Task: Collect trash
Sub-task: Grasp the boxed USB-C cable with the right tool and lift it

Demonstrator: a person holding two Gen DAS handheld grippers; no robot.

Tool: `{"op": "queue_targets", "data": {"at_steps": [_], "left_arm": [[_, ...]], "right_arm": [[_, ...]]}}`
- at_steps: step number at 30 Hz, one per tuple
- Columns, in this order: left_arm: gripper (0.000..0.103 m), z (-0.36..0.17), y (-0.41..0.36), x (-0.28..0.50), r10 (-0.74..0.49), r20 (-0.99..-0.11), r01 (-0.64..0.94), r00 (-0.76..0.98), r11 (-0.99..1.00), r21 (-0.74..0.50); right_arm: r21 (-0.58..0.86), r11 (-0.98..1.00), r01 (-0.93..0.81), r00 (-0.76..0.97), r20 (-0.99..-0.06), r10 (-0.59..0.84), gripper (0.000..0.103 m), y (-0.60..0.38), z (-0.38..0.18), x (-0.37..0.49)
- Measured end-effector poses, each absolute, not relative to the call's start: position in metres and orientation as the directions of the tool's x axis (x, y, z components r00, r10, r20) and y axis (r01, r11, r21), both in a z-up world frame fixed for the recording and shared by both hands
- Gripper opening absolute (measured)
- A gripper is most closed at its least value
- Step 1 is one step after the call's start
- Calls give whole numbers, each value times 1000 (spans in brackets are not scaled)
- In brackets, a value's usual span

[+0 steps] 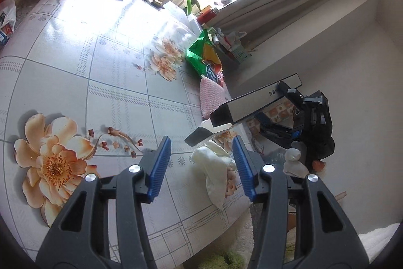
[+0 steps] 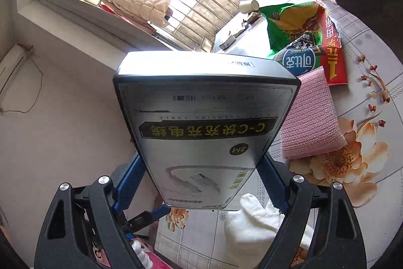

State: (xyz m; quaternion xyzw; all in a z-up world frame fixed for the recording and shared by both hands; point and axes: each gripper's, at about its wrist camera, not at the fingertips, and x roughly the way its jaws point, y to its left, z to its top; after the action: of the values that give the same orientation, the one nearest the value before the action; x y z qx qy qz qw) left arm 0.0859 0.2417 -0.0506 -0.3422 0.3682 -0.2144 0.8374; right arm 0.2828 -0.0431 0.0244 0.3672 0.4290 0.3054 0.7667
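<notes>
Right gripper (image 2: 201,183) fingers clamped on cable box (image 2: 206,127), held above worktop (image 1: 100,82) edge; left gripper (image 1: 201,163) fingers apart over crumpled tissue (image 1: 216,168); glossy box may slip if grip loosens.

Black plastic tongs with blue ribbed pads, one set in each hand.

The left tongs (image 1: 201,165) have two black, triangular arms with cut-out windows, each fixed by round silver screw heads near the front. Their fingers (image 1: 159,167) carry long blue pads with fine ridges along the inner faces. The right tongs (image 2: 201,183) are built alike: black angular arms with cut-outs, silver screws, and blue pads (image 2: 129,183) at the tips. In the left view the right tongs show as a black blocky body with blue trim.
</notes>
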Motion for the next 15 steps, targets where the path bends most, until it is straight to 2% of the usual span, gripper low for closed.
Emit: {"op": "queue_targets", "data": {"at_steps": [4, 7, 11, 15], "left_arm": [[52, -50, 218, 95, -608, -516, 122, 603, 710, -694], [58, -52, 198, 100, -610, -552, 142, 568, 733, -665], [66, -56, 169, 110, -596, -619, 171, 511, 777, -606], [68, -60, 139, 116, -552, -688, 206, 471, 827, -523]], "right_arm": [[852, 500, -155, 517, -362, 776, 83, -98, 45, 256], [854, 500, -143, 533, -359, 766, 83, -135, 55, 232], [827, 550, -119, 530, -415, 739, 83, -172, 61, 197], [699, 711, -73, 532, -576, 621, 83, -188, 63, 173]]}}
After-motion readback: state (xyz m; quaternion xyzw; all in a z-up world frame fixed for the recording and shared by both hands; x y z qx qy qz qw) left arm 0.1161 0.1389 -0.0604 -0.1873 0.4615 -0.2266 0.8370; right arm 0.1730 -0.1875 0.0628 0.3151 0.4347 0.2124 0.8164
